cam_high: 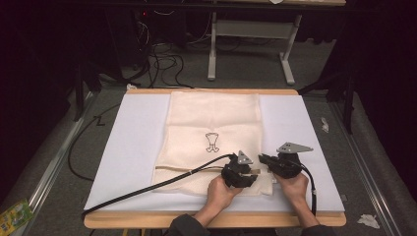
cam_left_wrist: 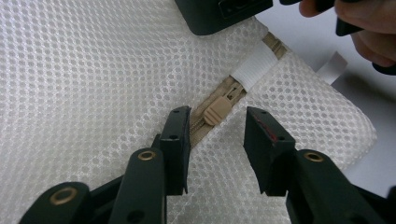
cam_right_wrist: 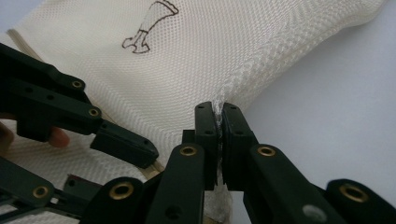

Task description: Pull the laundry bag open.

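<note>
A cream mesh bag lies flat on a pale mat. A tan zipper runs along the bag's near edge. My left gripper is open, its jaws standing on either side of the tan zipper pull without pressing on it. A white fabric tab covers the zipper just beyond the pull. My right gripper is shut on a pinched fold of the mesh bag at its side seam. In the high view the left gripper and the right gripper meet at the bag's near right corner.
A small line drawing marks the bag's middle. The left gripper's black cable trails across the mat to the left. The wooden table edge runs along the front. Cables and a white desk frame stand on the floor behind.
</note>
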`<state>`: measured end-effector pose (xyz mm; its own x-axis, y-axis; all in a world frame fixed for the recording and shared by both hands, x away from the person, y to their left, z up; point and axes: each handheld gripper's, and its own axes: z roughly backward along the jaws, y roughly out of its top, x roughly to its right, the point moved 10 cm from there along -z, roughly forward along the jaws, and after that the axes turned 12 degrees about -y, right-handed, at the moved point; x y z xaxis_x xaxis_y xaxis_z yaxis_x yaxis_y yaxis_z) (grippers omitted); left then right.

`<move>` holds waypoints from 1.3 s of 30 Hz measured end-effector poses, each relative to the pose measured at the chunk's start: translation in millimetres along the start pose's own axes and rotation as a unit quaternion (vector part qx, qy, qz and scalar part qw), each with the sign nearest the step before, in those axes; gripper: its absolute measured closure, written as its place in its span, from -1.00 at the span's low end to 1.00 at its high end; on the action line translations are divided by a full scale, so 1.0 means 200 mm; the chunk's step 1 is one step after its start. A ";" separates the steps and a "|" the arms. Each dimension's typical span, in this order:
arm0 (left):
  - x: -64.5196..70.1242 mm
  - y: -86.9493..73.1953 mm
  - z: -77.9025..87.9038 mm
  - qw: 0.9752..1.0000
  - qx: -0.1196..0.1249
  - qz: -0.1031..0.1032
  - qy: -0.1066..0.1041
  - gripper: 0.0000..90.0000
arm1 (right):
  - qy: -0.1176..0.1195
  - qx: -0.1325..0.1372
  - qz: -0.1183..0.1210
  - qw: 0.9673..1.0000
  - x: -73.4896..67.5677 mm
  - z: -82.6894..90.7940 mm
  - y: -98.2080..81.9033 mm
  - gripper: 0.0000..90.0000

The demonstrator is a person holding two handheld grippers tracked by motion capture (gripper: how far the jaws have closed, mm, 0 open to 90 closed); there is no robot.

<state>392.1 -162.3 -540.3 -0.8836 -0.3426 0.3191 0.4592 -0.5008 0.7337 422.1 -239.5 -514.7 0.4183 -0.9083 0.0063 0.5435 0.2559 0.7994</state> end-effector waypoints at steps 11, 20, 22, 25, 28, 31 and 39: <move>0.04 0.03 -0.01 1.000 0.011 -0.012 -0.022 0.31 | 0.020 0.020 -0.002 1.000 -0.04 0.02 0.06 0.96; 0.07 0.03 0.00 0.999 0.014 -0.028 -0.031 0.28 | 0.013 0.015 -0.005 1.000 -0.02 0.01 0.03 0.96; 0.07 0.03 0.00 0.999 0.015 -0.026 -0.032 0.27 | 0.013 0.015 -0.003 1.000 -0.02 0.01 0.03 0.96; 0.08 0.04 0.00 0.999 0.023 -0.026 -0.037 0.33 | 0.012 0.016 -0.002 1.000 -0.02 0.01 0.03 0.96; 0.08 0.05 0.00 0.999 0.027 -0.031 -0.033 0.41 | 0.013 0.015 -0.001 1.000 -0.01 0.01 0.03 0.96; 0.09 0.04 -0.01 0.999 0.021 -0.025 -0.041 0.44 | 0.013 0.016 -0.005 1.000 -0.01 0.02 0.03 0.96; 0.07 0.03 -0.02 0.999 0.020 -0.004 -0.036 0.56 | 0.012 0.014 -0.004 1.000 -0.02 0.01 0.02 0.96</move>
<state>383.9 -174.1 -533.9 -0.8925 -0.2793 0.3540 0.4486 -0.4701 0.7601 422.2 -235.5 -509.8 0.4317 -0.9019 -0.0152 0.5267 0.2384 0.8159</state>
